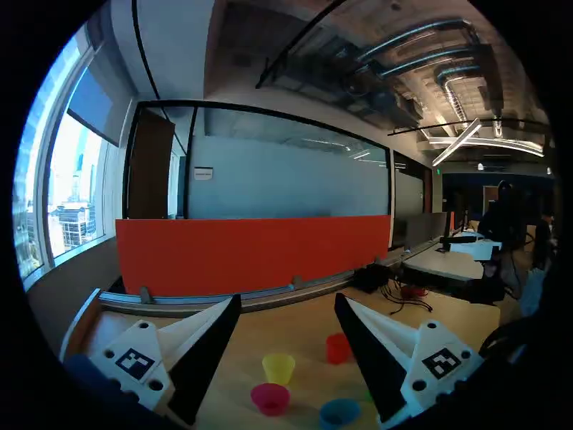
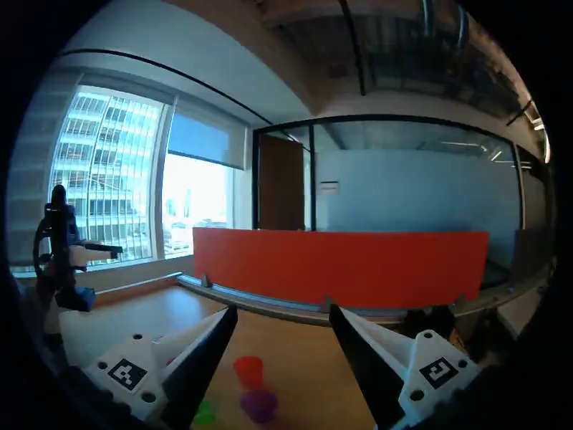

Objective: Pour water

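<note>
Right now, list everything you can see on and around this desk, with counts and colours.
Cups, left gripper view: four, on the desk: yellow cup, pink cup, red cup, blue cup.
Cups, right gripper view: three, on the desk: a red cup, purple cup, green cup; some may be the same cups.
Desk: one, light wood.
Divider panel: one, orange, along the desk's far edge.
Cables: a bundle, black, far right of the desk.
Person: one, dark, background right.
Left claw: one, white and black, open, empty.
Right claw: one, white and black, open, empty.
</note>
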The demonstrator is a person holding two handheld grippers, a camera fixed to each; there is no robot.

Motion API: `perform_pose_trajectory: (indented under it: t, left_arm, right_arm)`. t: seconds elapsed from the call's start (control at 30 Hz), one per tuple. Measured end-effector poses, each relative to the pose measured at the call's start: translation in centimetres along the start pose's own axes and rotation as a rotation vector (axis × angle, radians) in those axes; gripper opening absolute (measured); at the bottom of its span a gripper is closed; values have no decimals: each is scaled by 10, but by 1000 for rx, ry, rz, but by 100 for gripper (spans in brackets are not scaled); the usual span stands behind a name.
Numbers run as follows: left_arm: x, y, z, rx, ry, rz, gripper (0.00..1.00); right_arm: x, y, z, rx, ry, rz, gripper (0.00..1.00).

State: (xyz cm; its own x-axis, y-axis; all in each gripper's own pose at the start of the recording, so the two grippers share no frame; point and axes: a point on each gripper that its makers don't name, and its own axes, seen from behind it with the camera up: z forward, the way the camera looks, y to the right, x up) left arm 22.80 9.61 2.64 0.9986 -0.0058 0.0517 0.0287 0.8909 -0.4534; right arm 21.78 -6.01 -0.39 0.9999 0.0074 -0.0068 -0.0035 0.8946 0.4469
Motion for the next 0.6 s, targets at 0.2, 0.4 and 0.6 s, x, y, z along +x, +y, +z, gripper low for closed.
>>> perform_pose_trajectory:
  t: [0.2,0.4,0.6]
  left_arm:
    - [-2,18,-1,-63,-8,20,97]
    - [-7,37,-4,-129,-24,21,96]
    - [-18,49,-4,-184,-53,14,97]
  right_arm:
    - [2,-14,2,80,0,25,99]
    - [4,-30,-1,148,-19,-3,99]
    - [0,-43,-2,212,-47,-21,99]
